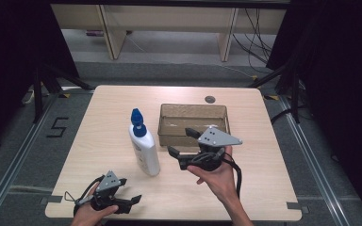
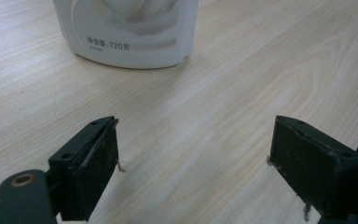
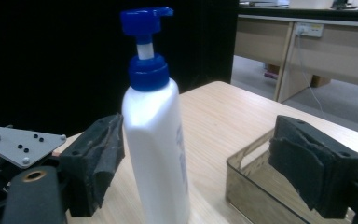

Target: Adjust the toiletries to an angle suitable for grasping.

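Observation:
A white pump bottle (image 1: 144, 149) with a blue cap stands upright near the middle of the wooden table (image 1: 113, 108). My right gripper (image 1: 181, 141) hovers just to its right, open, pointing left at the bottle with nothing between its fingers. In the right gripper view the bottle (image 3: 156, 140) stands ahead of the right gripper (image 3: 196, 149), near its left finger, without touching it. My left gripper (image 1: 131, 201) rests low at the table's front left, open and holding nothing. In the left gripper view, the left gripper (image 2: 193, 140) faces the bottle's base (image 2: 130, 32).
A brown see-through tray (image 1: 193, 109) sits behind the right gripper, its near corner (image 3: 247, 184) close to the right finger. A small round grommet (image 1: 209, 99) lies in the tabletop at the back. Desks and cables stand on the floor beyond the table.

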`<act>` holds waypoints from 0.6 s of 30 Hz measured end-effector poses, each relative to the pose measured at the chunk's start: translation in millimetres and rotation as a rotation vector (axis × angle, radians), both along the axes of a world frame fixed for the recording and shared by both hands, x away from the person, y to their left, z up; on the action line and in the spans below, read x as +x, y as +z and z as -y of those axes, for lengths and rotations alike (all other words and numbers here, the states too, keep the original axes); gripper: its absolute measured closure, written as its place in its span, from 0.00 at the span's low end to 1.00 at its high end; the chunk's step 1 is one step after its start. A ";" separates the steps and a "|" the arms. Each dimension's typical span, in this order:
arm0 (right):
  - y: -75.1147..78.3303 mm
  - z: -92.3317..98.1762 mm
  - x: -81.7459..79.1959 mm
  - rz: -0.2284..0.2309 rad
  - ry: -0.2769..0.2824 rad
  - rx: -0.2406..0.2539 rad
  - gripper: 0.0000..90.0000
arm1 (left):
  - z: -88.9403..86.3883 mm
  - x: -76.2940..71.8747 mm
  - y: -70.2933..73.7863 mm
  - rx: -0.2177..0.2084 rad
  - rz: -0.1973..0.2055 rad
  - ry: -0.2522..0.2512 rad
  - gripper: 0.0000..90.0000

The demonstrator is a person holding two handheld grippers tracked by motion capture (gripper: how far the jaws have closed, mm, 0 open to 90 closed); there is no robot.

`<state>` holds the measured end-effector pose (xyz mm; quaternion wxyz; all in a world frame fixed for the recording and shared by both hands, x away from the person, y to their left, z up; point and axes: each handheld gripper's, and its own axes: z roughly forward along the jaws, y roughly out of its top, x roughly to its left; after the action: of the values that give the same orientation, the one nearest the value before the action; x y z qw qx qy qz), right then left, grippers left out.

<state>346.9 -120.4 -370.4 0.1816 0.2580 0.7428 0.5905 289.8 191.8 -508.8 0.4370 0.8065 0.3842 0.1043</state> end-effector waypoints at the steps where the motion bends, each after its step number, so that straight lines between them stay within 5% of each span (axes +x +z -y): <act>1: 0.6 -1.6 0.4 -0.001 0.009 -0.003 0.24 | 0.1 0.0 -0.1 0.001 -0.001 -0.001 0.16; 3: 1.4 -5.3 1.8 -0.002 0.018 0.006 0.25 | -2.0 0.6 0.1 0.042 -0.004 -0.016 0.17; 11: 6.3 -14.7 7.4 -0.018 0.039 0.005 0.25 | 0.0 0.9 -0.9 0.005 -0.005 -0.002 0.17; 18: 3.3 -24.0 14.4 -0.041 0.056 0.014 0.28 | 1.1 0.7 -0.8 0.020 -0.003 -0.016 0.17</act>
<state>361.3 -96.4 -367.1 0.1478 0.2506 0.7491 0.5952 290.5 190.7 -509.6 0.4291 0.8142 0.3772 0.1034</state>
